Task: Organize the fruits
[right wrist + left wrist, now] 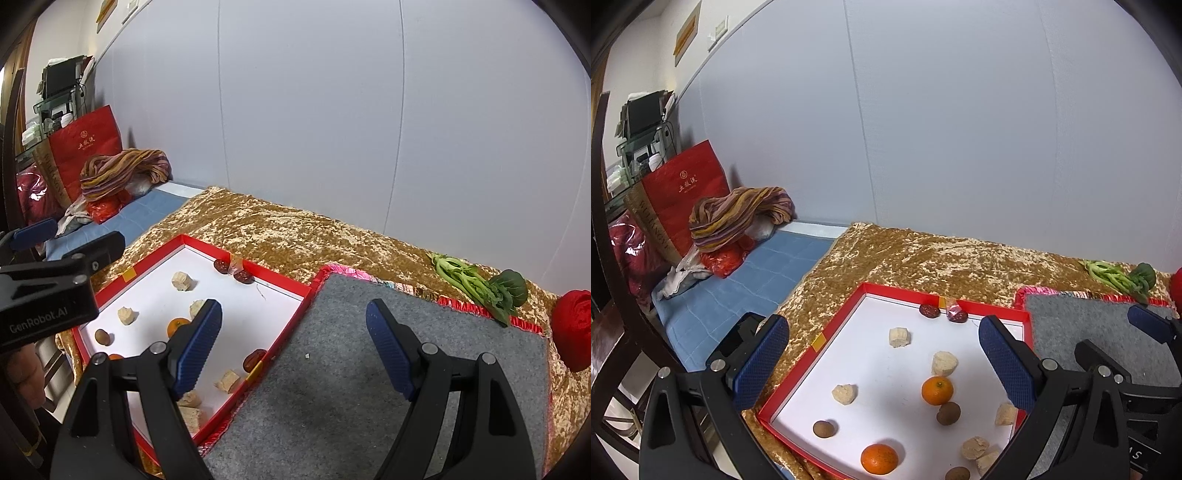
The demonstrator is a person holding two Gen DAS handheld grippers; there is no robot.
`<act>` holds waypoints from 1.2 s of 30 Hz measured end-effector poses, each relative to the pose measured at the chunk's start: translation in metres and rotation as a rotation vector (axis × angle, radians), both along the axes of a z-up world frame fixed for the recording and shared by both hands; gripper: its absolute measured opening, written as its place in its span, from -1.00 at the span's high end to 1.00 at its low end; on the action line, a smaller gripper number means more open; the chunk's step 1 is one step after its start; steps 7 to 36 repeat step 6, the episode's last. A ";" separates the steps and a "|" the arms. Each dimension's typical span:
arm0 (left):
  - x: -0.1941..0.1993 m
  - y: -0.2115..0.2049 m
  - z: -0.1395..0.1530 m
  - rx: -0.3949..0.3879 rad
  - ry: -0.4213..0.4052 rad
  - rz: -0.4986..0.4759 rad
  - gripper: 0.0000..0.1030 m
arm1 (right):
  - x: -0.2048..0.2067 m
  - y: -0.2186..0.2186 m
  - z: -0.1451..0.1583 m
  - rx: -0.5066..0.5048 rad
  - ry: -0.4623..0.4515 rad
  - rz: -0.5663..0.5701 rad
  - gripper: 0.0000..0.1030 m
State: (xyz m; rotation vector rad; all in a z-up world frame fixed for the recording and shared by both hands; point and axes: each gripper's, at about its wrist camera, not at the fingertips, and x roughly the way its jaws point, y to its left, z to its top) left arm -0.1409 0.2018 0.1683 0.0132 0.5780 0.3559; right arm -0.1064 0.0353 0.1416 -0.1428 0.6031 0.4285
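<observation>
Hovering wide open and empty: left gripper (882,362) over the fruit tray (827,334), right gripper (293,347) above the grey mat (369,369).

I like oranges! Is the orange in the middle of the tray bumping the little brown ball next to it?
Cannot tell. In the left wrist view the orange and brown ball overlap with no clear gap.

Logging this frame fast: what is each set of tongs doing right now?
Left tongs: open, holding nothing, above the red tray.
Right tongs: open, holding nothing, above the grey mat.

Both wrist views look down, sharing the red tray (827,334).
</observation>
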 end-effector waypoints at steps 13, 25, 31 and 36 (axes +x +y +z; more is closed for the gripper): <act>-0.004 -0.006 0.002 -0.009 -0.027 -0.015 -0.99 | 0.000 -0.001 0.000 -0.003 -0.001 -0.005 -0.57; -0.004 -0.006 0.002 -0.009 -0.027 -0.015 -0.99 | 0.000 -0.001 0.000 -0.003 -0.001 -0.005 -0.57; -0.004 -0.006 0.002 -0.009 -0.027 -0.015 -0.99 | 0.000 -0.001 0.000 -0.003 -0.001 -0.005 -0.57; -0.004 -0.006 0.002 -0.009 -0.027 -0.015 -0.99 | 0.000 -0.001 0.000 -0.003 -0.001 -0.005 -0.57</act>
